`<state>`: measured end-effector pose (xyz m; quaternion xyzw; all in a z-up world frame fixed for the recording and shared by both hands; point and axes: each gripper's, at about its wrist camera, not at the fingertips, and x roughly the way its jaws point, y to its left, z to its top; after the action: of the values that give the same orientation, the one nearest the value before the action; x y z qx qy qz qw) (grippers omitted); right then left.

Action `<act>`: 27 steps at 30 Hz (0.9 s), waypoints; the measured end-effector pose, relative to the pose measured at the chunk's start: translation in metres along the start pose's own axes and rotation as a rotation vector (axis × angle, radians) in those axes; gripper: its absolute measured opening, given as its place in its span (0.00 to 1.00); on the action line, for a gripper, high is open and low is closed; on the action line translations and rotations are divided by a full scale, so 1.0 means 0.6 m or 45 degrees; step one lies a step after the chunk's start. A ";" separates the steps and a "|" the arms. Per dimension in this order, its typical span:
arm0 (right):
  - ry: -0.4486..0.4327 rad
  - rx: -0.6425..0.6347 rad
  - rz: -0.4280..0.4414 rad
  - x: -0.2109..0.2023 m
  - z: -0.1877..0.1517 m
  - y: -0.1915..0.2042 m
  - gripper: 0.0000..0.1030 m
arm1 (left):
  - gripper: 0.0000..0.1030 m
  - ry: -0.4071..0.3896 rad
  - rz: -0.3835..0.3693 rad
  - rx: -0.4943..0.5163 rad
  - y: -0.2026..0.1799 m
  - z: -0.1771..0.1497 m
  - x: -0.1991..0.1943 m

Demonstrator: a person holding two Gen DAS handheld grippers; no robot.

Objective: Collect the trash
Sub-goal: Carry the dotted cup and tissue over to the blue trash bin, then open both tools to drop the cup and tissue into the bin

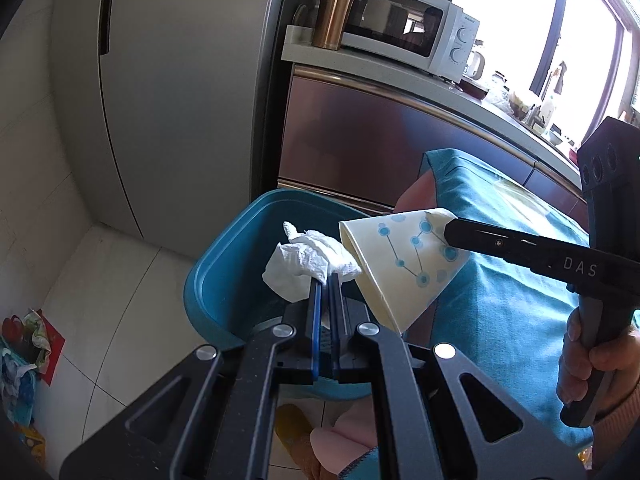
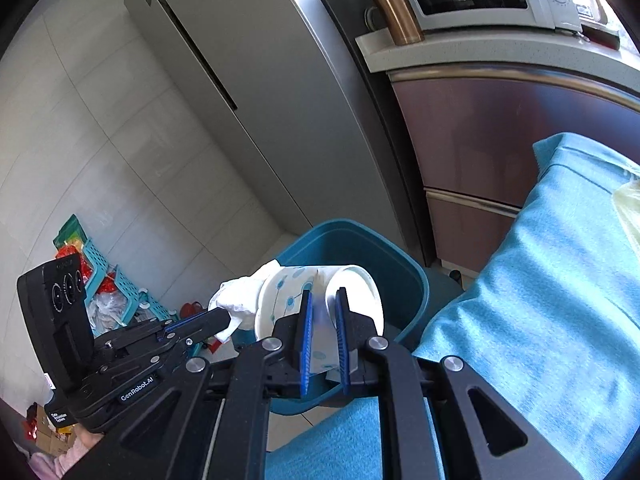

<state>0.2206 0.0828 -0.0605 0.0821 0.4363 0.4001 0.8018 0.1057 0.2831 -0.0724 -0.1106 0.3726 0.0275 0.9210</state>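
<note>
Two hand-held tongs are hovering over a teal plastic bin (image 1: 224,280) on a kitchen floor, each carrying a piece of trash. The left tongs (image 1: 326,280) are pinching a crumpled white tissue (image 1: 304,262) between nearly closed blue pads, the wad hanging above the bin's open mouth. The right tongs (image 2: 324,300) are gripping a flattened paper cup (image 2: 280,300), cream with a blue dot-and-line print, its wall squeezed between narrow blue pads and its rim pointing toward the bin. In the left wrist view the cup is sitting just beside the tissue, and a person's hand (image 1: 592,360) is wrapping around the right tool's handle. A bench draped in a teal cloth (image 2: 540,280) is standing beside the bin, with a grey refrigerator (image 1: 160,100), a copper tumbler (image 1: 334,10) and a white microwave (image 1: 416,28) behind.
</note>
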 end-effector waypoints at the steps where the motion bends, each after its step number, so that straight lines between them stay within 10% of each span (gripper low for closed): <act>1: 0.014 0.000 -0.004 0.007 -0.001 0.000 0.10 | 0.04 0.010 -0.002 -0.002 0.000 0.000 0.007; 27: 0.041 0.014 -0.028 0.006 -0.029 -0.013 0.22 | 0.19 0.032 0.008 0.011 -0.011 -0.012 0.048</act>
<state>0.2127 0.0763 -0.0768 0.0752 0.4521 0.3902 0.7986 0.1226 0.2743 -0.0964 -0.1058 0.3846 0.0275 0.9166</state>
